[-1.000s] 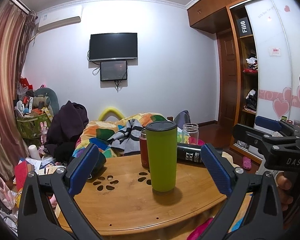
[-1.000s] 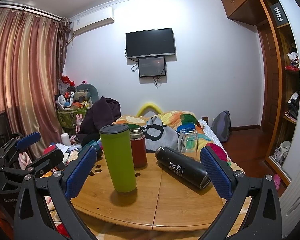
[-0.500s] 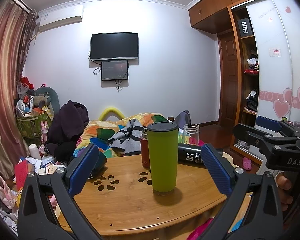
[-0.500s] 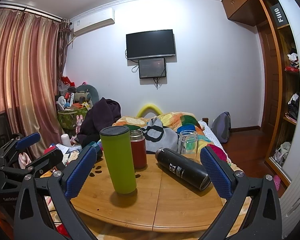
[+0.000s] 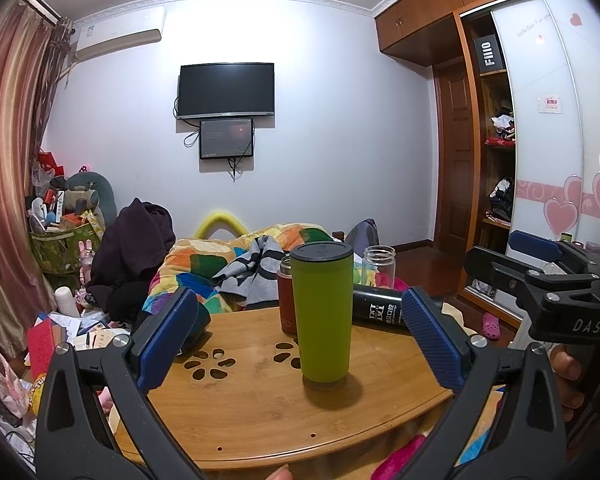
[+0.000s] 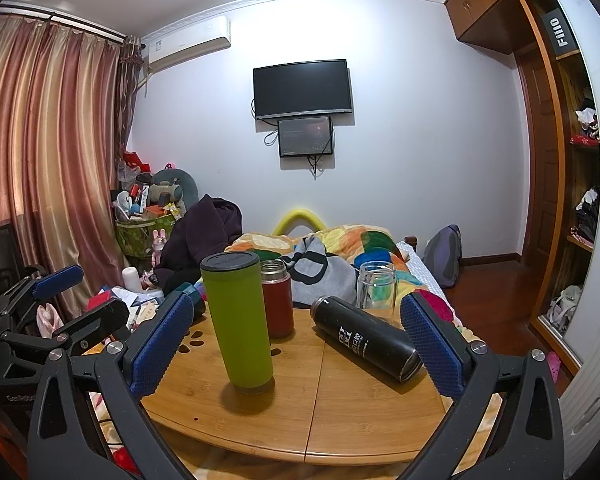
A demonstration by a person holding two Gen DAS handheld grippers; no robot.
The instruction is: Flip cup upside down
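Note:
A tall green cup point(image 5: 322, 312) with a dark lid stands upright on the round wooden table point(image 5: 260, 412); it also shows in the right wrist view point(image 6: 240, 320). My left gripper point(image 5: 300, 340) is open and empty, its blue pads wide apart, level with the cup and short of it. My right gripper point(image 6: 296, 344) is open and empty, to the right of the left one, with the cup left of its middle. The left gripper shows at the left edge of the right wrist view point(image 6: 60, 296).
A red flask point(image 6: 277, 300) stands just behind the green cup. A black bottle point(image 6: 364, 338) lies on its side on the table's right. A clear glass jar point(image 6: 376, 292) stands behind it. A bed with a colourful quilt point(image 6: 340, 244) lies beyond the table.
Both views have shifted very slightly; the cup sits a touch further right in each. Nothing was gripped or moved.

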